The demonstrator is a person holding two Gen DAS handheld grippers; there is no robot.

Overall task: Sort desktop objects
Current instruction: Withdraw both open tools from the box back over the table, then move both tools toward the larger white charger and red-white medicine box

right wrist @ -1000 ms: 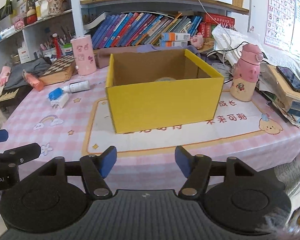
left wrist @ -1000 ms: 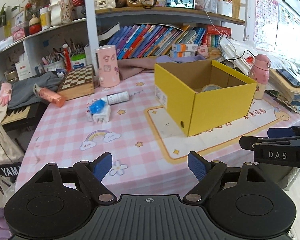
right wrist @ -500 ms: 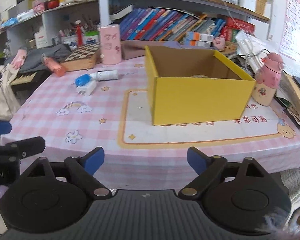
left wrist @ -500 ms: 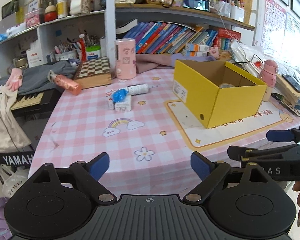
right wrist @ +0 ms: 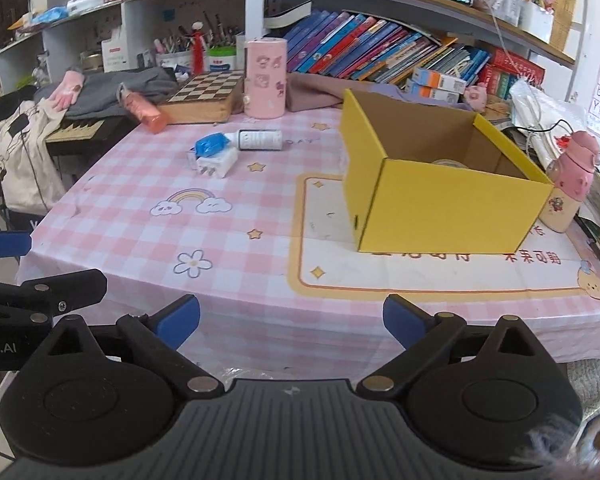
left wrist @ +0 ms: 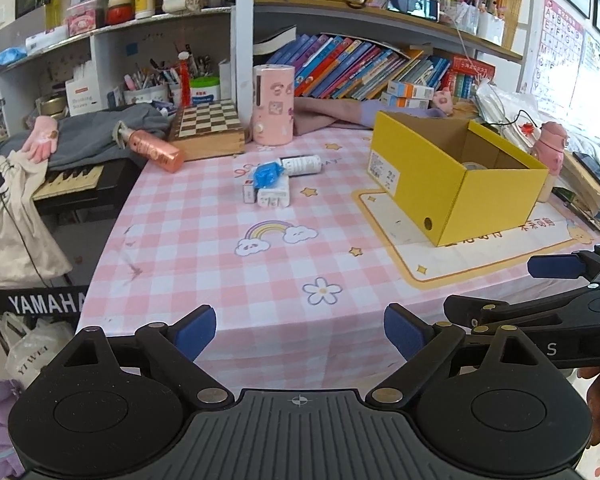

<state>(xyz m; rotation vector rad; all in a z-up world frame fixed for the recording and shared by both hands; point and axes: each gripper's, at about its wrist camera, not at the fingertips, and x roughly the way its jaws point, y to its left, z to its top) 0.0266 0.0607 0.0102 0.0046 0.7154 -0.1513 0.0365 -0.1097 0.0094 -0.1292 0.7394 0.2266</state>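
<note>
Both tongs, left tongs (left wrist: 300, 330) and right tongs (right wrist: 291, 316), hang wide open and empty off the tabletop's (left wrist: 204, 248) near edge; white charger (left wrist: 273, 195), blue wrapper (left wrist: 267, 174) and white bottle (left wrist: 302, 165) lie clustered left of the yellow box (left wrist: 456, 184).

Home study or kid's room: crowded shelf of colourful leaning books (left wrist: 364, 68), pink checked cartoon tablecloth (left wrist: 204, 248), wooden chessboard box (left wrist: 208, 128), alphabet wall poster (left wrist: 556, 48), black Yamaha keyboard (left wrist: 72, 184).

Ahead of me an open yellow box (right wrist: 444, 200) sits upright toward the bench's right edge. Toward the far edge lie a white charger (right wrist: 216, 162), a blue wrapped piece (right wrist: 210, 145) on it, and a white tube (right wrist: 260, 140) on its side.
</note>
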